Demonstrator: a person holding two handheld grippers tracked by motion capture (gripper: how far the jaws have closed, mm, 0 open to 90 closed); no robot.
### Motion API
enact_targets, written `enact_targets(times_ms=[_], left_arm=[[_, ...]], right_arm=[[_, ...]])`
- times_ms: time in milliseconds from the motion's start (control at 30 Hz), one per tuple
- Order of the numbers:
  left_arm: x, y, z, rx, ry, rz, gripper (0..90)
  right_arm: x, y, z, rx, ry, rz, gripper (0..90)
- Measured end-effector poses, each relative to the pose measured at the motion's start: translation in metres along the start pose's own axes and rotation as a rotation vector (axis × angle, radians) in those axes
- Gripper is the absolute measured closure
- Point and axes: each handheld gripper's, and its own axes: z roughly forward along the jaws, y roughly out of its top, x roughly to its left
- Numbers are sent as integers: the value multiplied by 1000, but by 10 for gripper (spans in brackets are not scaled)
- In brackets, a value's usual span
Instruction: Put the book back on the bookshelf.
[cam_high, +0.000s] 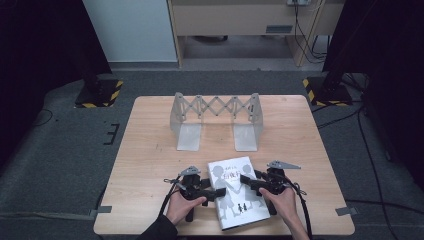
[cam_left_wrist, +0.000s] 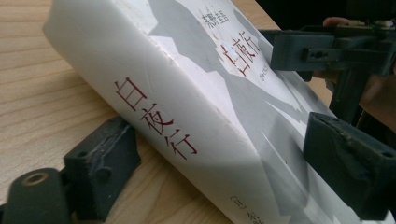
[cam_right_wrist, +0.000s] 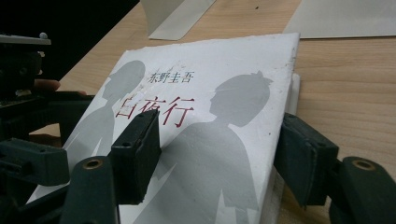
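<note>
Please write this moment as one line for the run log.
scene: white book on table | left claw: jaws around spine edge | right claw: jaws around opposite edge | bookend rack: behind

White hardback book (cam_high: 235, 192) — grey silhouettes, red title — closed, cover up, at table's near edge
</note>
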Motion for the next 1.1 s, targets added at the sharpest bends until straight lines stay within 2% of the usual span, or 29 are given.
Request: enact_targets(times_ms=[100, 133, 200, 433, 467, 567, 667, 800, 833, 867, 900, 933, 967, 1100], left_arm=[[0, 5, 0, 29, 5, -20, 113], [0, 5, 0, 29, 5, -20, 113], [1, 9, 0, 61, 8, -20, 114], [3, 10, 1, 49, 12, -36, 131], [3, 10, 1, 47, 10, -37, 131], [4, 10, 1, 39, 10, -43, 137], [2, 11, -1, 30, 14, -32, 141], [-1, 15, -7, -21, 16, -22, 185], [-2, 19, -12, -51, 18, -5, 215], [-2, 19, -12, -51, 18, -5, 226], [-4, 22, -14, -87, 8, -5, 237], [-4, 22, -14, -87, 8, -5, 242], [-5, 25, -15, -112, 9, 10, 242], [-8, 28, -19, -145, 13, 33, 264]], right_arm=[[1, 2, 0, 11, -13, 6, 372], [2, 2, 0, 4, -20, 6, 376], [3, 3, 0, 3, -27, 7, 388], [5, 5, -1, -17, -46, 12, 431], [5, 6, -1, -26, -47, -2, 440], [6, 7, -2, -30, -47, -3, 454], [6, 8, -3, -41, -45, -12, 465], [9, 11, -7, -86, -41, -27, 497], [11, 13, -11, -125, -32, -25, 523], [11, 13, -11, -125, -32, -25, 523], [13, 15, -13, -165, -21, -42, 532], [15, 16, -14, -182, -16, -59, 536], [17, 17, -14, -194, -16, -66, 539], [19, 18, -16, -238, -8, -76, 547]])
